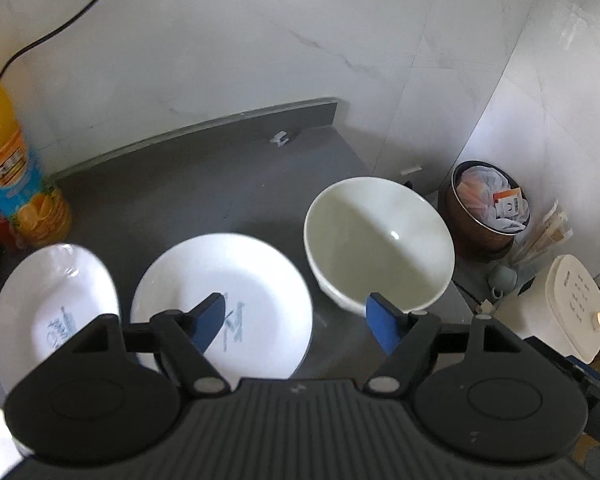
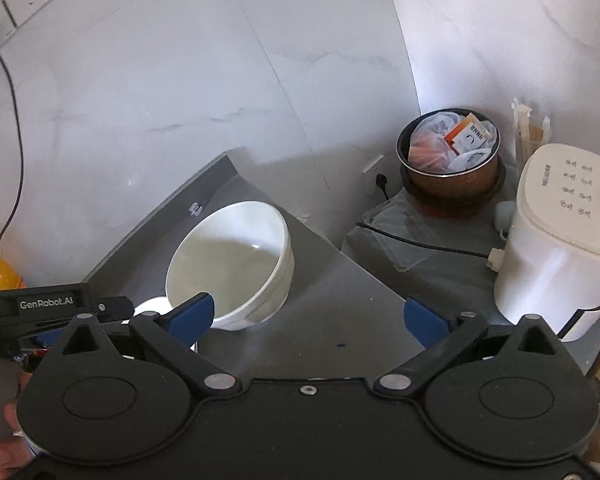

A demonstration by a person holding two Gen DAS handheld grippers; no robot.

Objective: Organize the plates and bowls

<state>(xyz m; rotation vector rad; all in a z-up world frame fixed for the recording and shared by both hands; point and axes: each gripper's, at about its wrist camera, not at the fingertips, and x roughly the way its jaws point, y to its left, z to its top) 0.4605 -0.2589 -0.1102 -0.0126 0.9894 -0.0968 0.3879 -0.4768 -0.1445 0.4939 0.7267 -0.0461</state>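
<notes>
So the biggest thing here is the dark grey counter (image 1: 204,184), running back to a marble-look wall. On it, the white bowl (image 1: 378,242) sits upright at about 2 o'clock in the left wrist view, close to the counter's right edge. Just beside it at 9 o'clock is a white plate (image 1: 256,280) with blue script in the middle, and a second plate (image 1: 52,304) further out at 9 o'clock (same blue writing, partly cut off). An orange drink bottle (image 1: 16,184) stands at 10 o'clock. The left gripper (image 1: 296,320) hovers with jaws apart, nothing between them, one pad over the middle plate. The right gripper (image 2: 308,316) has its jaws spread wide too, empty, the bowl just past its left pad.
</notes>
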